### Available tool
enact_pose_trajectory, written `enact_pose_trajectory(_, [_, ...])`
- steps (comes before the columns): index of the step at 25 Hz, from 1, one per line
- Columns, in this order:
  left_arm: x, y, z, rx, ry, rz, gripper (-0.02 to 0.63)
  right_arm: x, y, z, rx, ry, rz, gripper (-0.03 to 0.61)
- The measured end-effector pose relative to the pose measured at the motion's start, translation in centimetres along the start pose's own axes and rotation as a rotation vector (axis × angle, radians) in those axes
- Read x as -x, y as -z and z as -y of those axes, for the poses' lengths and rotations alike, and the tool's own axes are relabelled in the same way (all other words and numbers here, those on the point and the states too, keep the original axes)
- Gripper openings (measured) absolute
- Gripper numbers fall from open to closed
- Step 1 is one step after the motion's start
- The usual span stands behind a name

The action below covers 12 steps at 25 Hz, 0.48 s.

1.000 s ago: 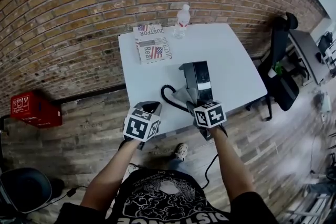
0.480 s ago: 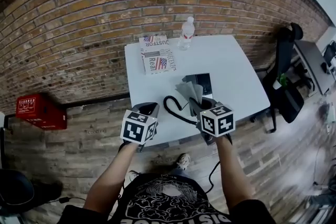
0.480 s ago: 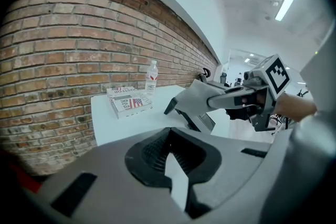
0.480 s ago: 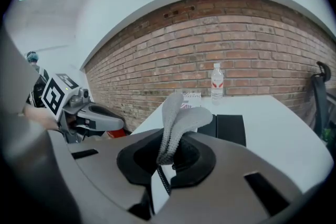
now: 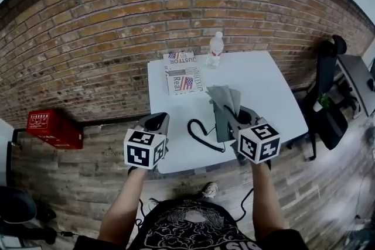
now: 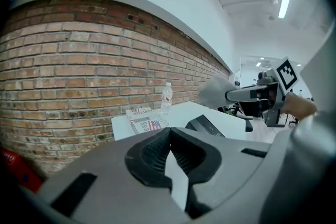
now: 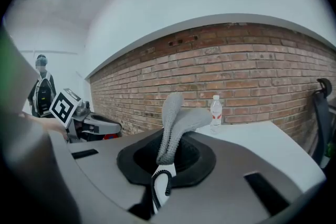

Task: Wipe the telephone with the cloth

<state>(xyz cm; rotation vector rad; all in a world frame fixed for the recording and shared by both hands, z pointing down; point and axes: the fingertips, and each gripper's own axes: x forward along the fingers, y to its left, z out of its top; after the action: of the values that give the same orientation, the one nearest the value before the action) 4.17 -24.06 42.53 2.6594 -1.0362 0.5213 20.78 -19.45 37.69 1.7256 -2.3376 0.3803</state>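
From the head we look steeply down on the table (image 5: 269, 79) set against the brick wall (image 5: 105, 26). Each gripper view sits close behind its own jaws, facing roughly level toward that wall. All three views share the water bottle (image 5: 216, 50), the table and the cloth (image 5: 224, 98). The left gripper view also catches the right gripper (image 6: 229, 95) side-on.

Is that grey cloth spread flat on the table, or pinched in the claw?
Pinched: the right claw is shut on the cloth, which sticks up bunched, off the table.
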Motion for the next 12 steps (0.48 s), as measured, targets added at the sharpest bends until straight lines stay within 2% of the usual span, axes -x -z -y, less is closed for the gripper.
enact_pose_trajectory(5, [1.1, -1.1, -0.9, -0.005, -0.049, 0.029, 0.006, 0.0, -1.0, -0.1, -0.007, -0.003, 0.052, 0.011])
enact_pose_trajectory(12, [0.8, -1.5, -0.8, -0.002, -0.058, 0.033, 0.006, -0.8, -0.6, 0.0, 0.003, -0.021, 0.038, 0.011])
